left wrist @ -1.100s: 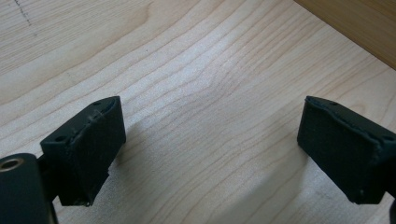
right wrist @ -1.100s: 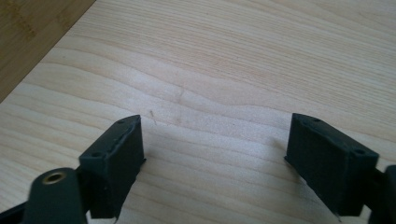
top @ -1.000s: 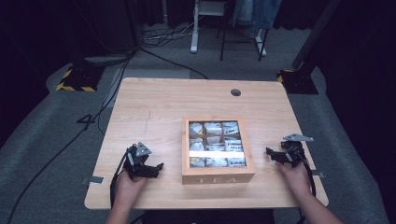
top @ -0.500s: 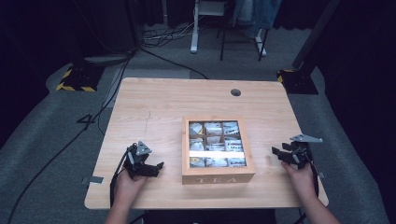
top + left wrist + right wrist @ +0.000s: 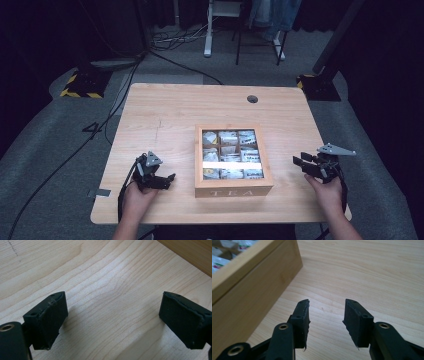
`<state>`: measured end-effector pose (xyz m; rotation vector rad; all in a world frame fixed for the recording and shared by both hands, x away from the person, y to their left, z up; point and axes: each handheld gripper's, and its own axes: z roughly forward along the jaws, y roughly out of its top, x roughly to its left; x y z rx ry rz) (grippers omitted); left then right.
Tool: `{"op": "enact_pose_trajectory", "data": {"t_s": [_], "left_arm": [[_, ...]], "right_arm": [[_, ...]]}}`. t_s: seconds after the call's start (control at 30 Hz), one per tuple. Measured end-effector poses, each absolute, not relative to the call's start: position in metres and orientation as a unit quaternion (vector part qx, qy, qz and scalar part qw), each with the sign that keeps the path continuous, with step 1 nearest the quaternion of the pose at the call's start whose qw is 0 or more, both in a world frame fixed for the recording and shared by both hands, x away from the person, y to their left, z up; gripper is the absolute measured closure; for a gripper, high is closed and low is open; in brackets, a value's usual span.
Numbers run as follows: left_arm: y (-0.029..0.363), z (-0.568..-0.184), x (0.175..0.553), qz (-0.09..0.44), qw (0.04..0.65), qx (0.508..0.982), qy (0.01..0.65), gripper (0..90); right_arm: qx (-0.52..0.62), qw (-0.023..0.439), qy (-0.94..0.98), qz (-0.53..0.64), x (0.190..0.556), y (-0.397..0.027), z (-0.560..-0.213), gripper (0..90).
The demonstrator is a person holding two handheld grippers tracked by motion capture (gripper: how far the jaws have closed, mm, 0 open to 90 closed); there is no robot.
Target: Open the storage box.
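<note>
**Both grippers flank the tea box, nothing held**

We see the wooden table point(image 5: 165, 115) first, then the tea box point(image 5: 233, 188) near its front edge, its compartments full of packets under a glazed lid. Our left gripper point(image 5: 169, 180) sits just left of the box, jaws spread wide over bare wood, empty. Our right gripper point(image 5: 299, 163) is to the right, jaws partly apart, also empty. We judge the lid comes next: approach level and square to the box's sides.
</note>
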<state>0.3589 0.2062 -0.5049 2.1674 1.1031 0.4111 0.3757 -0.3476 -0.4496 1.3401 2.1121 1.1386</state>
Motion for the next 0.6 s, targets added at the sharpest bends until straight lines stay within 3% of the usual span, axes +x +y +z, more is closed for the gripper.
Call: {"op": "enact_pose_trajectory", "data": {"t_s": [0.6], "left_arm": [[0.206,-0.505,0.359,0.158,0.330,0.830,0.422,8.9]], "right_arm": [[0.402,0.169,0.774,0.458,0.349,-0.321,-0.417,52.4]]}}
